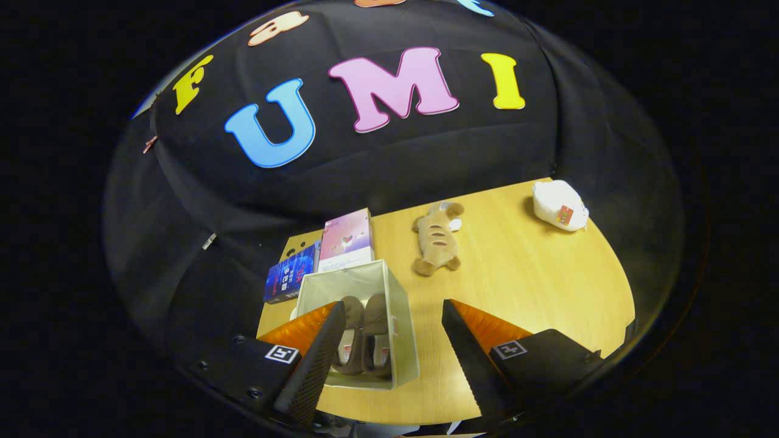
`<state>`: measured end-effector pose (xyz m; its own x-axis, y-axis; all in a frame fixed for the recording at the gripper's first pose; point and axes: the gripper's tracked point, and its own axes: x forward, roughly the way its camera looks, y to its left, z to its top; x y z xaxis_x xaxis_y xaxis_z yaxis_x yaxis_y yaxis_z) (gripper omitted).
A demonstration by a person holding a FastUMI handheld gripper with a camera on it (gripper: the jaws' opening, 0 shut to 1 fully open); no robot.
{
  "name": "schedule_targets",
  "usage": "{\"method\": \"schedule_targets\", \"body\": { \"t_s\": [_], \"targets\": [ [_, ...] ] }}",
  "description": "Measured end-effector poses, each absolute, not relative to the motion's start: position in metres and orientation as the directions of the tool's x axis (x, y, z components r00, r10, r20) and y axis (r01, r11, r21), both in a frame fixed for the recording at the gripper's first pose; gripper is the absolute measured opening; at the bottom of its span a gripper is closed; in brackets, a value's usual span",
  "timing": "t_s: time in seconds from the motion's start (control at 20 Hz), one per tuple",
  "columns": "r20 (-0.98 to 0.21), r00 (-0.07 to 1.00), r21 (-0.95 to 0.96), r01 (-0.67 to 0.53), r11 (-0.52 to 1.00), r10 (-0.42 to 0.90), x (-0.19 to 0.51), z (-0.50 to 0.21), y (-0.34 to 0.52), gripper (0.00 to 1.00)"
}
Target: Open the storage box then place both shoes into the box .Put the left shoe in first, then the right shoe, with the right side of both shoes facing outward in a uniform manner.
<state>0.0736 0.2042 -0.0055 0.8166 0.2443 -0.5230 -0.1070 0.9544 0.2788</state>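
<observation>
An open white storage box (403,316) stands on the wooden table (535,286), partly behind my left finger. Two brown shoes (364,331) lie side by side inside it, running lengthwise along the box. My gripper (389,340) hovers above the table with its fingers wide apart and nothing between them. The left finger (316,365) overlaps the box's near left corner in the view. The right finger (471,359) is over bare table to the right of the box.
A pink box (347,238) and a blue box (291,274) stand just beyond the storage box. A tan plush toy (437,238) lies further right. A white bag with a red label (560,205) sits near the table's far right edge.
</observation>
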Motion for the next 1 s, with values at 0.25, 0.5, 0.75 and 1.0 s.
{"method": "schedule_targets", "body": {
  "t_s": [0.25,0.5,0.75,1.0],
  "targets": [
    [-0.434,0.867,0.267,-0.135,0.954,0.244,0.060,0.038,0.151,0.99],
    [-0.352,0.898,0.183,-0.209,0.961,0.262,0.048,0.067,0.102,0.99],
    [-0.216,0.943,0.045,-0.251,0.967,0.255,0.042,0.099,0.047,0.99],
    [-0.131,0.949,-0.011,-0.290,0.957,0.286,0.045,0.108,0.013,0.99]
  ]
}}
